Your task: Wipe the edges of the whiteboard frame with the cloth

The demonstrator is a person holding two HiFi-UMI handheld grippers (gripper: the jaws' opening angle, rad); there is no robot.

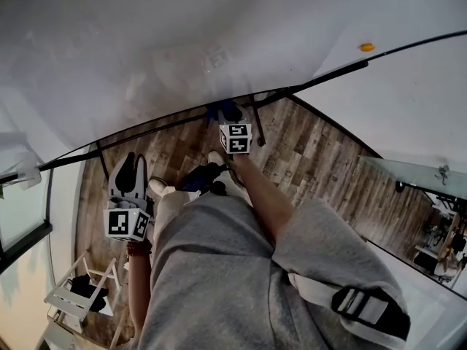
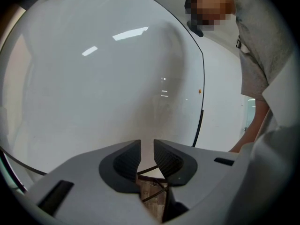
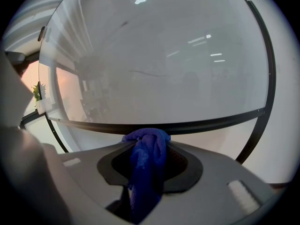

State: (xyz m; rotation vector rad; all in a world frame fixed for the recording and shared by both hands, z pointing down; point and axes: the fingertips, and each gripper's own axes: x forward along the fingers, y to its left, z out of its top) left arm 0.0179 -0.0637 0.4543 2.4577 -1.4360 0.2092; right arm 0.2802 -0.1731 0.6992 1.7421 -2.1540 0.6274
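The big whiteboard (image 1: pixel 182 42) fills the top of the head view; its black lower frame edge (image 1: pixel 160 126) runs across the middle. My right gripper (image 1: pixel 222 117) is shut on a bunched blue cloth (image 1: pixel 223 110), which is pressed against that lower edge. In the right gripper view the cloth (image 3: pixel 147 158) bulges out between the jaws of the right gripper (image 3: pixel 149 142), right under the frame bar (image 3: pixel 211 122). My left gripper (image 1: pixel 130 160) hangs lower left, off the board. In its own view the left gripper (image 2: pixel 147 146) is shut with only a slit, holding nothing, facing the board (image 2: pixel 93 78).
Wooden floor (image 1: pixel 314 159) lies below the board. Black stand legs (image 1: pixel 257 126) drop from the frame beside the right gripper. A white rack (image 1: pixel 76 292) stands at the lower left. An orange dot (image 1: pixel 366 47) sits on the board's right part. The person's shoes (image 1: pixel 157 188) are near the frame.
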